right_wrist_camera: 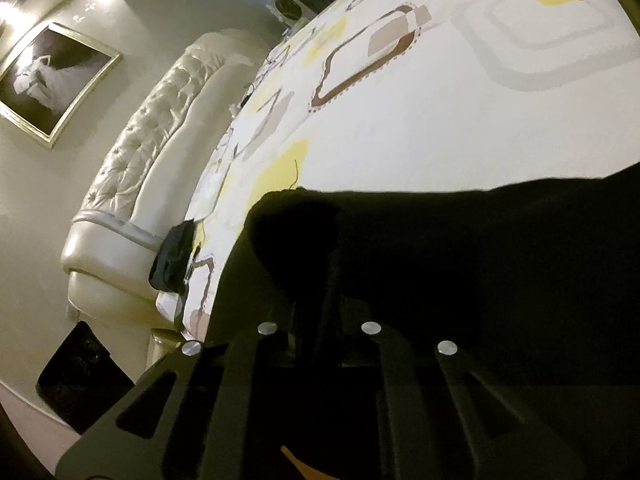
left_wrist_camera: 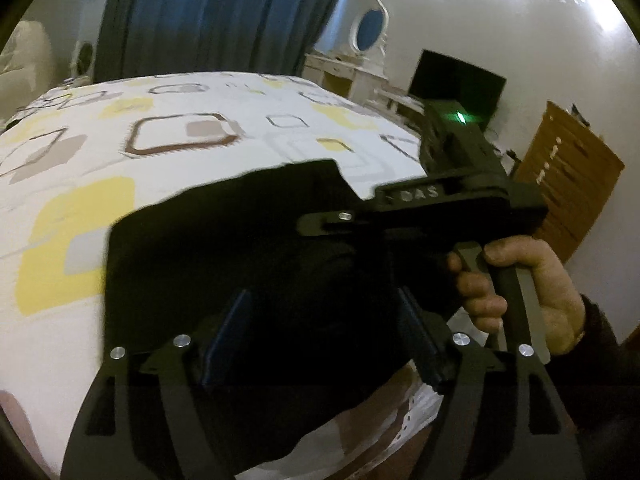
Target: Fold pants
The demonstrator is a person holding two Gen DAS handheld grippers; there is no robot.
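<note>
The black pants (left_wrist_camera: 224, 248) lie on the bed near its front edge, over the white patterned bedspread (left_wrist_camera: 120, 152). My left gripper (left_wrist_camera: 324, 320) is over the pants with its blue-padded fingers (left_wrist_camera: 228, 336) spread wide and dark cloth between them. My right gripper (left_wrist_camera: 328, 226) reaches in from the right and holds the pants' right edge, a hand on its handle. In the right wrist view the right gripper (right_wrist_camera: 320, 312) has its jaws closed on a bunched fold of the pants (right_wrist_camera: 460, 272), which fill the lower frame.
The bedspread (right_wrist_camera: 440, 120) stretches beyond the pants. A tufted cream headboard (right_wrist_camera: 160, 128) has a small dark cloth (right_wrist_camera: 174, 256) by it. A dressing table with a mirror (left_wrist_camera: 368, 60), a dark screen (left_wrist_camera: 456, 84) and a wooden cabinet (left_wrist_camera: 572, 184) stand off the bed.
</note>
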